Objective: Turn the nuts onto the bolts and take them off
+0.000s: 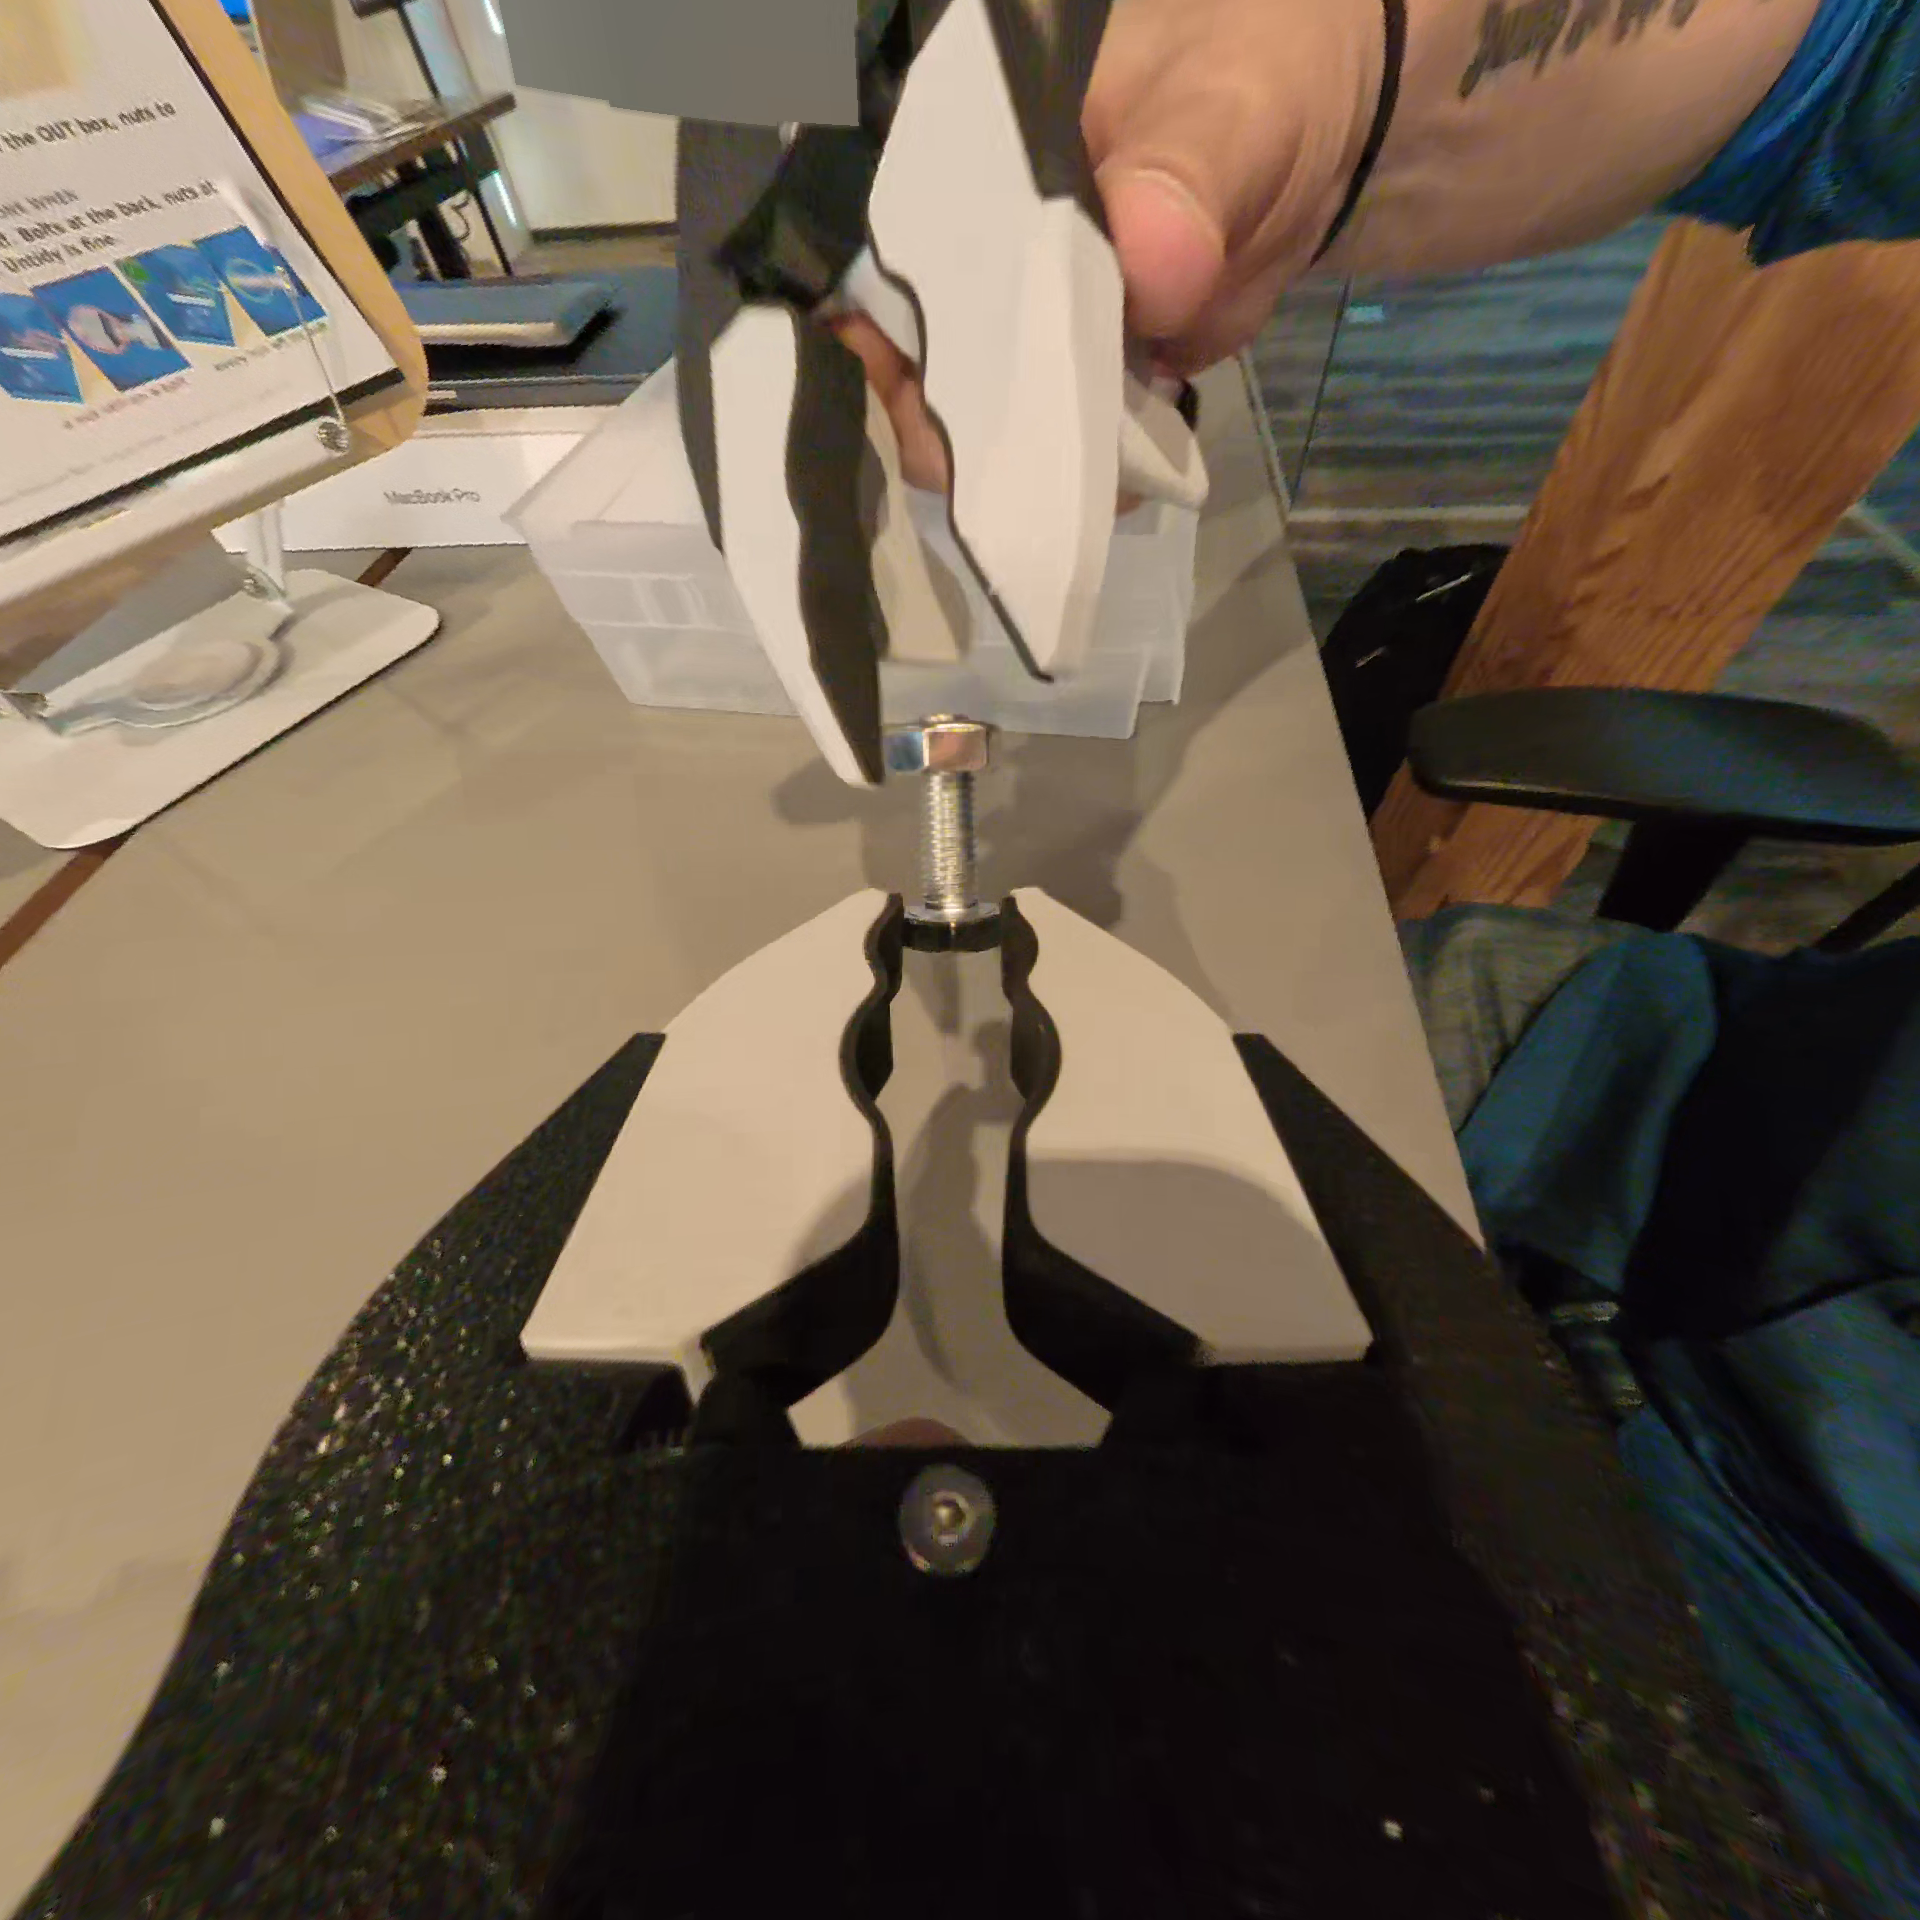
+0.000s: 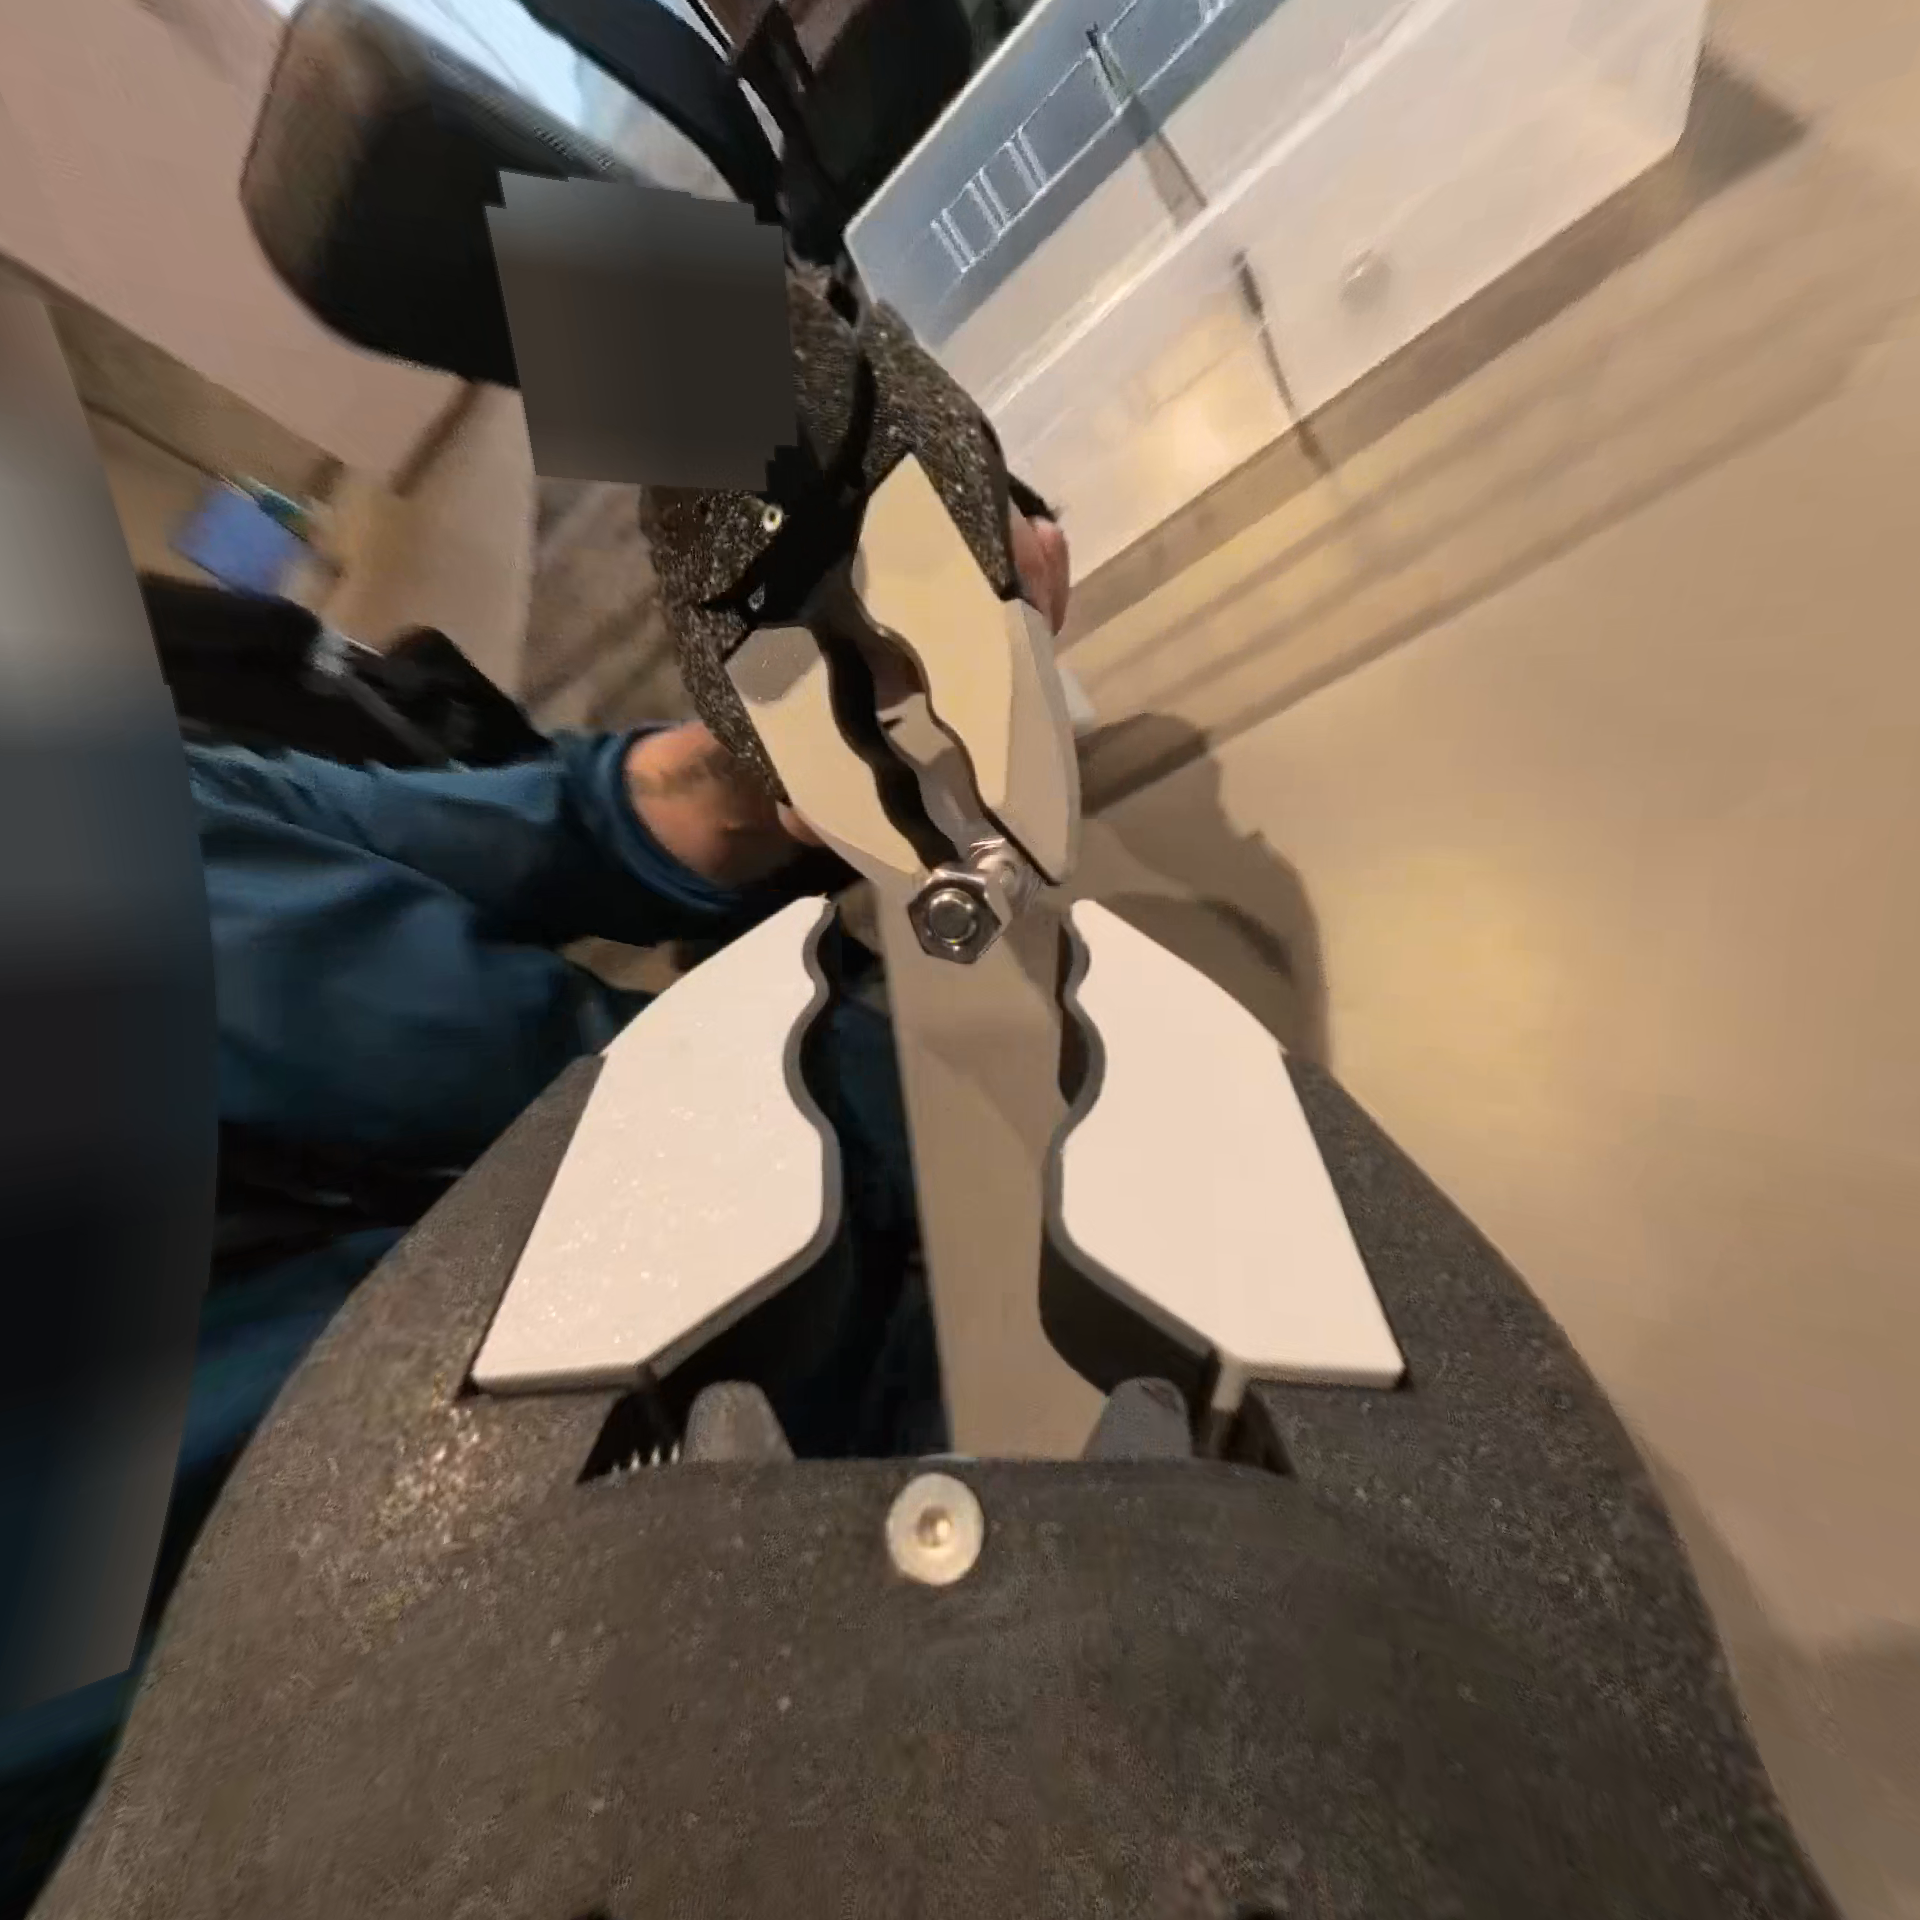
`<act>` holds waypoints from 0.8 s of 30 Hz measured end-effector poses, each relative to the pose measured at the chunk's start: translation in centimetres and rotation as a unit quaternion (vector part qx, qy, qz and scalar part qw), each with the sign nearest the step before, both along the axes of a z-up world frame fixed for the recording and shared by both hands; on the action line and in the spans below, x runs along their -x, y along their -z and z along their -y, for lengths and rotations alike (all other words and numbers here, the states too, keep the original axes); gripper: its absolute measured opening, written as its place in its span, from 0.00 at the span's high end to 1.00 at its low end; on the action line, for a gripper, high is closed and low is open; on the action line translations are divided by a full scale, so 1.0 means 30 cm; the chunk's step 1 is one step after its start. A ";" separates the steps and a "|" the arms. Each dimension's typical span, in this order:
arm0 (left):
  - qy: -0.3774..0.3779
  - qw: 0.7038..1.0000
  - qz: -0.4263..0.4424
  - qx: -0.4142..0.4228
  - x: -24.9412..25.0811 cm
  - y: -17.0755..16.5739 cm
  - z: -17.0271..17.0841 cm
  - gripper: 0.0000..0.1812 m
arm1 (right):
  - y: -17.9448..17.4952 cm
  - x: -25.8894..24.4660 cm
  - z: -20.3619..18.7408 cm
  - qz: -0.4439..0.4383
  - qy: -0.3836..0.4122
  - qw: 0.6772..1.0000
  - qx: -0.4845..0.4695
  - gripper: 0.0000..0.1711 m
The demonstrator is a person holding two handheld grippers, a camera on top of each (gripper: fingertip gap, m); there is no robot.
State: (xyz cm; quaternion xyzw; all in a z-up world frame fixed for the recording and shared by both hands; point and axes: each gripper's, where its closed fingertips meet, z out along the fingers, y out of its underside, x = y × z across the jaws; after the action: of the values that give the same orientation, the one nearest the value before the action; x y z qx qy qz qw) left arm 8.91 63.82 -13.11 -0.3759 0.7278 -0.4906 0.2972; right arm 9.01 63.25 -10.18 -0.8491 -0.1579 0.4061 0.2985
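Left tongs (image 1: 951,920) grip bolt (image 1: 943,836) head | right tongs (image 2: 951,920) flank nut (image 2: 954,921)

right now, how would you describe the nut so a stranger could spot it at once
Start at the grey table, in front of the clear plastic box. There the left gripper holds a silver bolt upright by its head. The nut is the shiny six-sided piece at the bolt's top end, with the open right gripper around it.

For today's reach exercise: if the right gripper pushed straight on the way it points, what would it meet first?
Most likely the nut at the tip of the bolt, dead ahead of the open right gripper. The left gripper holds the bolt just behind. Depth is unclear.
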 end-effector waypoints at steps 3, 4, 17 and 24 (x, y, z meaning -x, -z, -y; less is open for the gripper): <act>0.012 1.000 -0.003 0.022 0.006 -0.005 0.006 0.91 | -0.024 -0.038 -0.015 0.134 -0.037 0.985 -0.098 0.77; 0.016 0.999 -0.005 0.030 0.008 -0.006 0.008 0.91 | -0.029 -0.052 -0.019 0.195 -0.058 0.969 -0.139 0.77; 0.060 0.996 -0.028 0.054 0.027 0.006 0.043 0.91 | 0.043 0.018 -0.001 0.430 -0.275 0.814 -0.278 0.82; 0.032 0.999 -0.024 0.022 0.021 0.012 0.015 0.91 | 0.051 0.030 0.007 0.332 -0.205 0.908 -0.153 0.90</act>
State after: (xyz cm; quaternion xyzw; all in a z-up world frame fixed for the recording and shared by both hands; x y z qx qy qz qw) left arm 8.28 63.36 -13.46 -0.3704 0.7358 -0.5062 0.2553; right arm 8.12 63.03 -11.71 -0.8277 -0.4785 0.1241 0.2658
